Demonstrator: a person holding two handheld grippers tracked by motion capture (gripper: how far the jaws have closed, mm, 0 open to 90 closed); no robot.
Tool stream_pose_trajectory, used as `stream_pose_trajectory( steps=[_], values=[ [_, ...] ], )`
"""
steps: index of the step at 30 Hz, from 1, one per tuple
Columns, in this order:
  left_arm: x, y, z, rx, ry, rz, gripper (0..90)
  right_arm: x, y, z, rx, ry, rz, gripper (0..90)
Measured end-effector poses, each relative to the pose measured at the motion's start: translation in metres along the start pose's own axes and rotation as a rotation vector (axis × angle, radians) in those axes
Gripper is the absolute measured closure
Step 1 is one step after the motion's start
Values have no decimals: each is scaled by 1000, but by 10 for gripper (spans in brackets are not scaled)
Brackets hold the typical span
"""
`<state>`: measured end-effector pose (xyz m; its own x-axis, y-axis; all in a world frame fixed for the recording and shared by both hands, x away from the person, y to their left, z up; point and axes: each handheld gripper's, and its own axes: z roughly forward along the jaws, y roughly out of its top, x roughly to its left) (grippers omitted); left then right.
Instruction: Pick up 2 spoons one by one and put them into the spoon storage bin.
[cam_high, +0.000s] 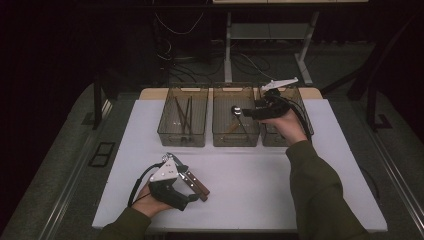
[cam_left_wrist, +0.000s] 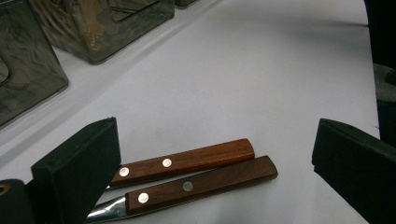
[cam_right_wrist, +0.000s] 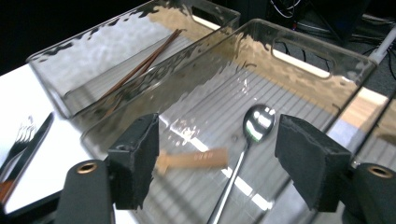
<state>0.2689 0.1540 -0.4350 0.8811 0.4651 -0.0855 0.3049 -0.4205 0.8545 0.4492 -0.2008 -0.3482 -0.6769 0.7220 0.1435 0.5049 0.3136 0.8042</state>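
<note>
Right gripper (cam_high: 250, 113) hovers over the middle bin (cam_high: 235, 139), jaws released and parted wide, nothing pressed between the pads. No earlier picture for comparison. Below the jaws, inside that bin: a metal spoon (cam_right_wrist: 243, 149) lying on the ribbed floor, bowl toward the far wall, and just beside its shaft a short pale wooden piece (cam_right_wrist: 194, 160), blurred, so its exact nature cannot be told. Whether the piece rests on the floor or is off it cannot be told either.

Left of the middle bin, a second bin (cam_high: 183, 137) holding a pair of dark chopsticks (cam_right_wrist: 140, 65). Right of the middle bin, a third bin (cam_high: 304, 119), largely hidden behind the right hand (cam_high: 287, 126).

Left gripper (cam_high: 192, 186) rests low on the white worktop (cam_high: 260, 185), well apart from the middle bin on the near side, jaws released and standing wide. Between them, untouched by either pad, two pieces of cutlery with brown riveted wooden handles (cam_left_wrist: 196, 173), lying side by side and touching on the worktop; blade ends mostly hidden behind the jaw at left.
</note>
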Motion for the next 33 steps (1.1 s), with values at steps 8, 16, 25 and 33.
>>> stream_pose_trajectory(
  steps=[8,16,25,33],
  values=[
    [2,0,0,11,14,-2,14,11,-30,-28,-5,-12,-24,222],
    [3,0,-3,-1,22,-22,41,17,-69,-44,-35,-47,-12,186],
    [4,0,-4,7,33,-35,65,27,-111,-55,-29,-86,-17,144],
    [3,0,-5,14,33,-34,75,33,-144,-68,-29,-91,-2,144]
  ],
)
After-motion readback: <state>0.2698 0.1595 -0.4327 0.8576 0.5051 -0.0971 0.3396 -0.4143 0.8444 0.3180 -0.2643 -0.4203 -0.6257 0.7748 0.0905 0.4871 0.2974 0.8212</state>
